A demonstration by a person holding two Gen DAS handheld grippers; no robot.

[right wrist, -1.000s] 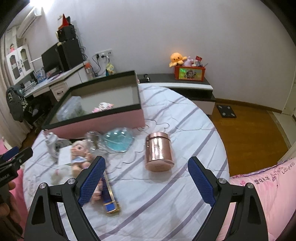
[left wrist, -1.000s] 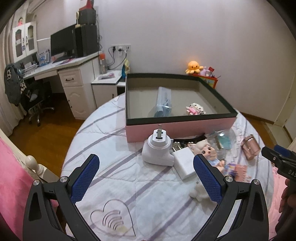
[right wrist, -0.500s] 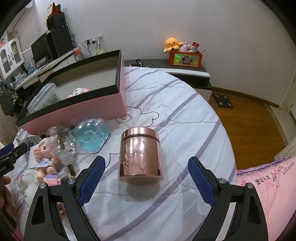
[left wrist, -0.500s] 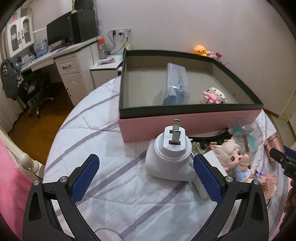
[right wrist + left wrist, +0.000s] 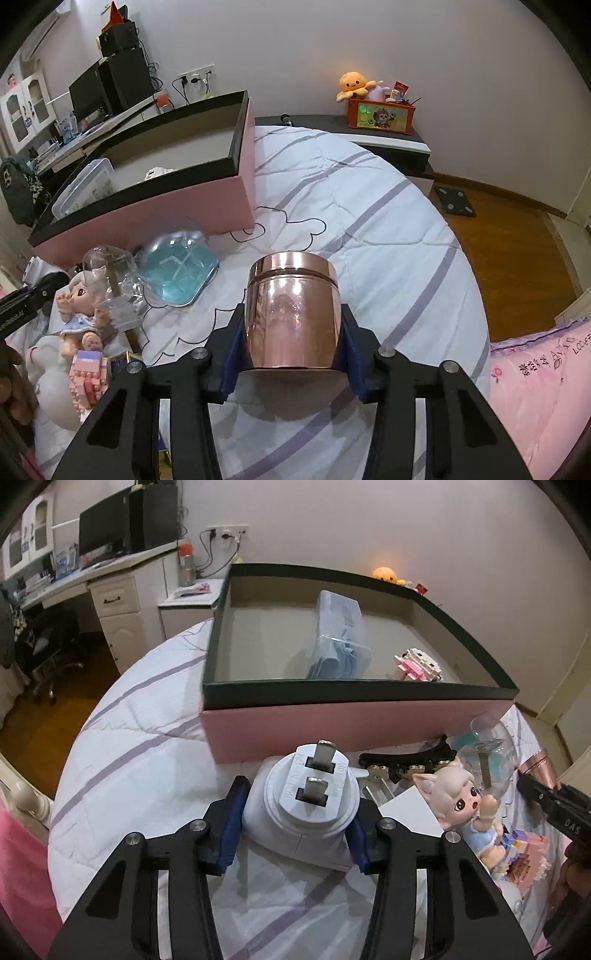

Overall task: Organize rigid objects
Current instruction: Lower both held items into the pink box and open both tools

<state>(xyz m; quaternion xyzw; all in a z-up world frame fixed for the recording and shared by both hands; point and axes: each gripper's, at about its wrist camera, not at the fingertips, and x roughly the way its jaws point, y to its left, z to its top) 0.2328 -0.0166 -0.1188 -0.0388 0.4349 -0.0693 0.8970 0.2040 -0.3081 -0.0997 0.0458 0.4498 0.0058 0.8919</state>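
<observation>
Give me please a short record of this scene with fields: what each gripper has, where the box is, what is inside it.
left gripper: jaws closing, blue pads against a white plug adapter
right gripper: jaws closing, pads against a copper jar
box: pink, open, on the bed behind both items
inside box: clear plastic case, small pink block toy

White plug adapter [image 5: 301, 812]: chunky rounded body, two flat metal prongs sticking up, sitting on the striped quilt just in front of the pink box [image 5: 354, 727]. Rose-gold metal canister [image 5: 291, 314]: shiny, lidded, upright on the same quilt, well right of the box. Box itself: pink sides, dark green rim, open top, already holding a clear plastic case [image 5: 338, 638] tilted on edge and a small pink-and-white brick toy [image 5: 417, 664].
</observation>
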